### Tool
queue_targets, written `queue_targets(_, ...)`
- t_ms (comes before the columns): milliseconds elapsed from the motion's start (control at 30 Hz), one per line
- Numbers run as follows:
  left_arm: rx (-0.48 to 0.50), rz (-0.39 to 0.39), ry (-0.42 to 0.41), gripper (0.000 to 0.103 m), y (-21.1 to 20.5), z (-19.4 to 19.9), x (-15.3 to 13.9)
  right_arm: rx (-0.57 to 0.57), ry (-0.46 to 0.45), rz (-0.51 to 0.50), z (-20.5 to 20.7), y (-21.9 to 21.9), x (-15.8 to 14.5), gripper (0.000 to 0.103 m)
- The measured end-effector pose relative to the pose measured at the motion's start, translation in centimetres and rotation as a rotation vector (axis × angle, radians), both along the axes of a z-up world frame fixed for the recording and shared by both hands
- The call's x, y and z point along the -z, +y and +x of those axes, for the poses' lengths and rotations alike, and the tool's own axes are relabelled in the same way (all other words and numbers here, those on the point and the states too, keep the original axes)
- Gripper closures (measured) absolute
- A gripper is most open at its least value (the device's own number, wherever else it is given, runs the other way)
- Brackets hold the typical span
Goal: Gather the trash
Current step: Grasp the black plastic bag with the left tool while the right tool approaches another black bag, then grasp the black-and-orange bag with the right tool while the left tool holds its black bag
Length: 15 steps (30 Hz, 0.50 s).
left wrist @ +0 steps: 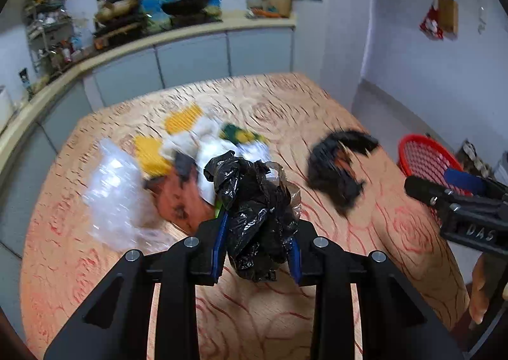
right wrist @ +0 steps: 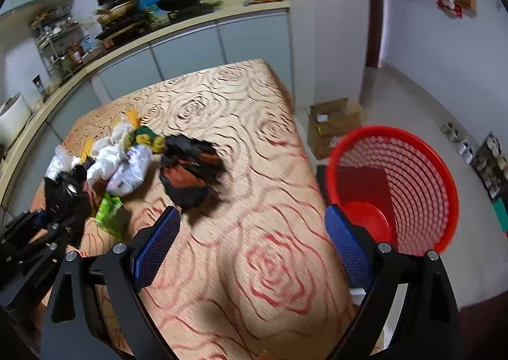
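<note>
— Black crumpled plastic bag clenched in left gripper, raised over the table.
— Right gripper spread wide, holding nothing, beside red basket. Trash pile blurred.

On table: trash heap far left, crumpled wrapper just right of it, apart. Basket on floor beyond table's right edge. Cardboard box behind basket. Counter behind table.
</note>
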<state>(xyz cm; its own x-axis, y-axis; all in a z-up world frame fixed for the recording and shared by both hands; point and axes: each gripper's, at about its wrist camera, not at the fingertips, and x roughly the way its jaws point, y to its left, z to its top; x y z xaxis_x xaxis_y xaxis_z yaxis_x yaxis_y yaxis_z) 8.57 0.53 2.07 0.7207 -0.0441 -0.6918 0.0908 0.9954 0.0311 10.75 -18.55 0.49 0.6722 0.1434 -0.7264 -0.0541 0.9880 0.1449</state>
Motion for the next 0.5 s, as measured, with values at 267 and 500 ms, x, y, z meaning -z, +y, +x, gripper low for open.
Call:
queue_targets(267, -0.097, -0.034, -0.093, 0.073, 3.4, -0.2, -2.4, -0.064, 0.011, -0.028, 2.5, 3.4, 0.1, 0.013)
queue_targets(500, -0.159, -0.038, -0.163, 0.073, 5.3, -0.1, -3.8, -0.078, 0.052, -0.074, 5.7, 5.6, 2.0, 0.013)
